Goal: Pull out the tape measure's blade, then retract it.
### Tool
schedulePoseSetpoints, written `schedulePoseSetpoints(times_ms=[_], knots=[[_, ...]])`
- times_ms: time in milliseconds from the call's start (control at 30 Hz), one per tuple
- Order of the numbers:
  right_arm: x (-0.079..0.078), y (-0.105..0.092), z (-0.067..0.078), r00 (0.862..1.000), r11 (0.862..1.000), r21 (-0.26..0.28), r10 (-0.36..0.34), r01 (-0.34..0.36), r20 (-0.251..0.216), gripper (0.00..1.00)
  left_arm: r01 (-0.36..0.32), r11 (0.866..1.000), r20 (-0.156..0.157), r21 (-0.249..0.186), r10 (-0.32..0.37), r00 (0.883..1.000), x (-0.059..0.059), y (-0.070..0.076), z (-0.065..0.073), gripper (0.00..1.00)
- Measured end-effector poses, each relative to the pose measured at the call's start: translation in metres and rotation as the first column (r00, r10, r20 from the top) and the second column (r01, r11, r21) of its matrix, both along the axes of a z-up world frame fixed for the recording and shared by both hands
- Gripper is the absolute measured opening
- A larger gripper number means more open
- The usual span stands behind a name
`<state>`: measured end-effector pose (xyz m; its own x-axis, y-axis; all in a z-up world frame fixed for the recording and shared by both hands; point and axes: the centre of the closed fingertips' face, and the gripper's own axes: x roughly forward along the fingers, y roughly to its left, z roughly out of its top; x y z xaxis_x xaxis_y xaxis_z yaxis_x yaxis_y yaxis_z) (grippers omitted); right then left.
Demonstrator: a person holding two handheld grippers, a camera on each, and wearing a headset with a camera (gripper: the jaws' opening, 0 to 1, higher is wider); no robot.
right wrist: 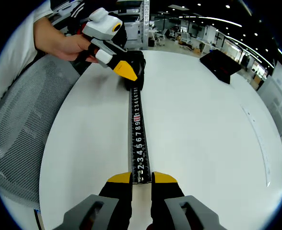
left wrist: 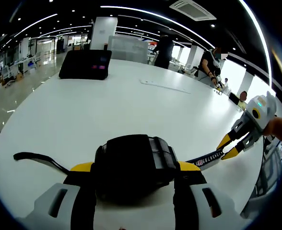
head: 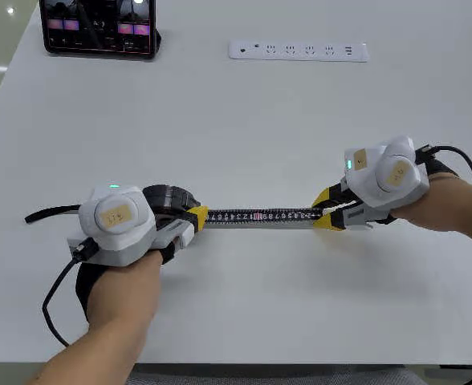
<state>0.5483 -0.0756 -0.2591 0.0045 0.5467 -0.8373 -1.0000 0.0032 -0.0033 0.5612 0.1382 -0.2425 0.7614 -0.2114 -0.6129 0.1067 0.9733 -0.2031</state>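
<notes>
A black tape measure case [head: 172, 202] sits on the white table, held between the yellow-tipped jaws of my left gripper [head: 189, 220]. In the left gripper view the case [left wrist: 134, 163] sits between the jaws, and my left gripper [left wrist: 135, 167] is shut on it. Its numbered blade [head: 256, 216] stretches flat to the right. My right gripper [head: 326, 210] is shut on the blade's end. In the right gripper view the blade [right wrist: 138, 139] runs away from my right gripper [right wrist: 142, 178] to the case [right wrist: 134, 67]. A black wrist strap [head: 51, 213] trails left of the case.
A white power strip [head: 298, 51] lies at the far middle of the table. A dark tablet [head: 99, 26] stands at the far left. A grey mesh chair [right wrist: 21, 124] is beside the table edge. Cables hang from both grippers.
</notes>
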Motion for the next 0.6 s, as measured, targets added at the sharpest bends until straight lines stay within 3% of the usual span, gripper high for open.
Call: schedulePoseSetpoints(times_ms=[600], knots=[[0.0,0.021,0.001,1.0,1.0,0.022,0.015,-0.015,-0.006,0.11,0.0,1.0,-0.004,-0.02,0.0,1.0,0.0,0.001,0.0,0.61]])
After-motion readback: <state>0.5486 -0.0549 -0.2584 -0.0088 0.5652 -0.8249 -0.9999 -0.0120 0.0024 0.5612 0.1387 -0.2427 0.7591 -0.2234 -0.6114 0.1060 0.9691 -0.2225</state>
